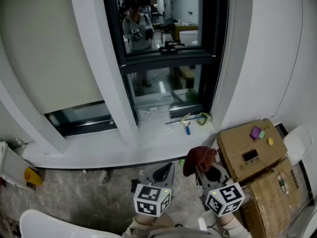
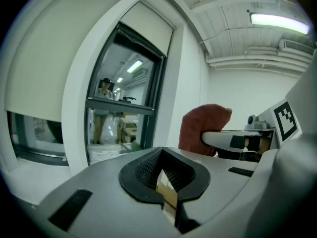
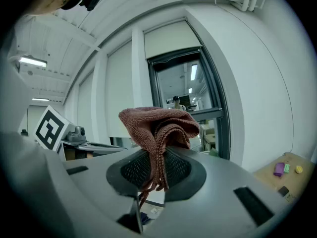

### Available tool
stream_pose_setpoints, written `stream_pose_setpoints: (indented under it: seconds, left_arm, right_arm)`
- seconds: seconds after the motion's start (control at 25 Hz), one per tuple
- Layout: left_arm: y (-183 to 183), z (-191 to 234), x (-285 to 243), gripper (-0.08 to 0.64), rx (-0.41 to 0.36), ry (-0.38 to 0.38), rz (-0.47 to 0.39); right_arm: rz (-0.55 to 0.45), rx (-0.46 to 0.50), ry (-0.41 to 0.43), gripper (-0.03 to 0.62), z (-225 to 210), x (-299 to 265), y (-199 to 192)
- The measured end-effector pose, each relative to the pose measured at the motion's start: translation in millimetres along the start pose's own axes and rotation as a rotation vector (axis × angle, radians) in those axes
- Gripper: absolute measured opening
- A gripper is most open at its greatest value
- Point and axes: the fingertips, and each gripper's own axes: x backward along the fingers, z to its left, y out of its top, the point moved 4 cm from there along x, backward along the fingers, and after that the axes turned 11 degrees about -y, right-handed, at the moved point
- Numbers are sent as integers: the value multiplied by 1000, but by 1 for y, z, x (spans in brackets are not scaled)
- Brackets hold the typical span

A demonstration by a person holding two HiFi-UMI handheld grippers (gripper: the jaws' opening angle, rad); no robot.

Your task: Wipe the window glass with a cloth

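The window glass (image 1: 161, 21) sits in a dark frame straight ahead, with a lower pane (image 1: 161, 86) above the white sill (image 1: 158, 135). It also shows in the left gripper view (image 2: 119, 118) and in the right gripper view (image 3: 190, 95). A reddish-brown cloth (image 1: 199, 157) is bunched in my right gripper (image 1: 209, 172), whose jaws are shut on it. The cloth (image 3: 158, 128) stands up out of that gripper (image 3: 153, 170). My left gripper (image 1: 165, 172) is beside it, shut with nothing in it (image 2: 161, 175). Both are held low, well short of the glass.
On the sill lie a blue-handled tool (image 1: 186, 125) and a green item (image 1: 205, 118). Cardboard boxes (image 1: 250, 152) with small purple and yellow objects stand at the right, next to a white object (image 1: 298, 143). A yellow thing (image 1: 32, 176) sits at the left on the floor.
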Motion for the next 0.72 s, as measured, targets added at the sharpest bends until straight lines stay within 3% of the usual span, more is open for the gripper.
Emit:
stream_pose_setpoints:
  seconds: [0.36, 0.72]
  left_arm:
    - [6, -16, 8, 5, -5, 13, -10]
    - [21, 25, 1, 5, -17, 32, -28]
  right_arm:
    - [6, 16, 7, 61, -4, 17, 2]
    - [-19, -2, 40, 61, 0, -22, 15]
